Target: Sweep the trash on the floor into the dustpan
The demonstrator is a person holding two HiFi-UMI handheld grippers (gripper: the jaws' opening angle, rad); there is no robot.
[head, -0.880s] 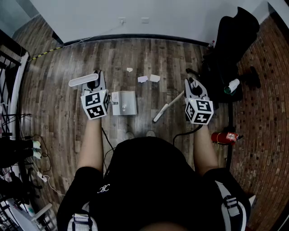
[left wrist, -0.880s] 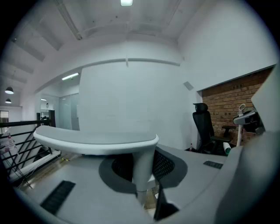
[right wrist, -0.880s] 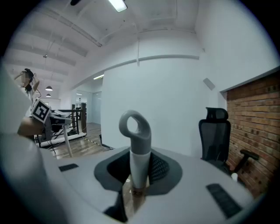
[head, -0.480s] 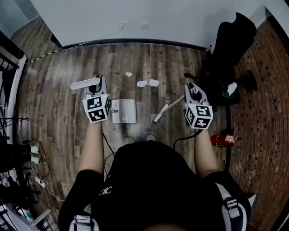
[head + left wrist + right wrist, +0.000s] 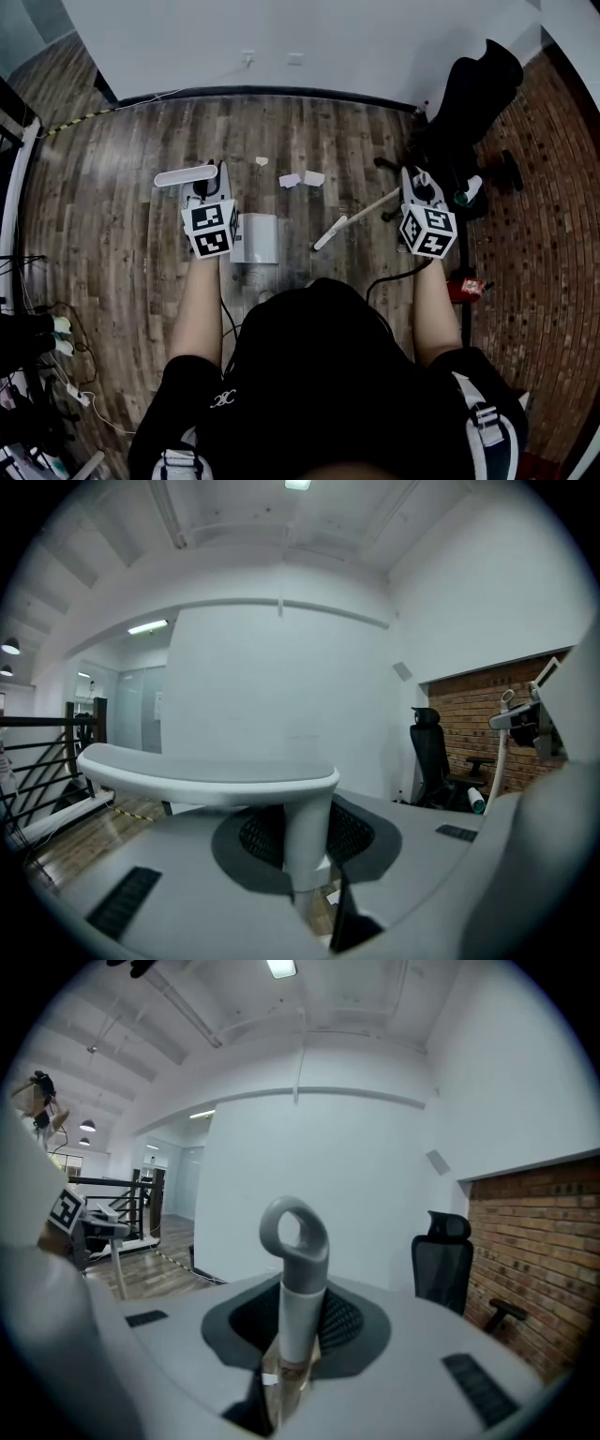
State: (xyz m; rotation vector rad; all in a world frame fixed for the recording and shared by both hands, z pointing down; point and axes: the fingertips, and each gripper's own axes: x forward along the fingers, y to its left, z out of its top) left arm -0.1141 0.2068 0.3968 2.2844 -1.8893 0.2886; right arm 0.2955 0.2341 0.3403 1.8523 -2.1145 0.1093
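Observation:
A white dustpan [image 5: 258, 238] stands on the wooden floor in front of my feet. Its upright handle ends in a white crossbar [image 5: 185, 175], and my left gripper [image 5: 208, 192] is shut on the stem [image 5: 307, 841] just below that crossbar [image 5: 211, 772]. My right gripper [image 5: 419, 187] is shut on the broom handle [image 5: 298, 1312], whose grey hanging loop [image 5: 295, 1232] sticks out above the jaws. The broom [image 5: 349, 221] slants down to the left, its lower end on the floor beside the dustpan. Three white paper scraps [image 5: 290, 180] [image 5: 313, 178] [image 5: 261, 161] lie just beyond the dustpan.
A black office chair [image 5: 469, 103] stands at the right, on the edge of the brick-patterned floor. A red object [image 5: 466, 286] lies by my right arm. Black railings and cables [image 5: 56, 328] run along the left. The white wall [image 5: 309, 37] closes the far side.
My right gripper has moved to the right and a little forward with the broom handle. The left gripper and dustpan have barely shifted. The paper scraps lie where they were.

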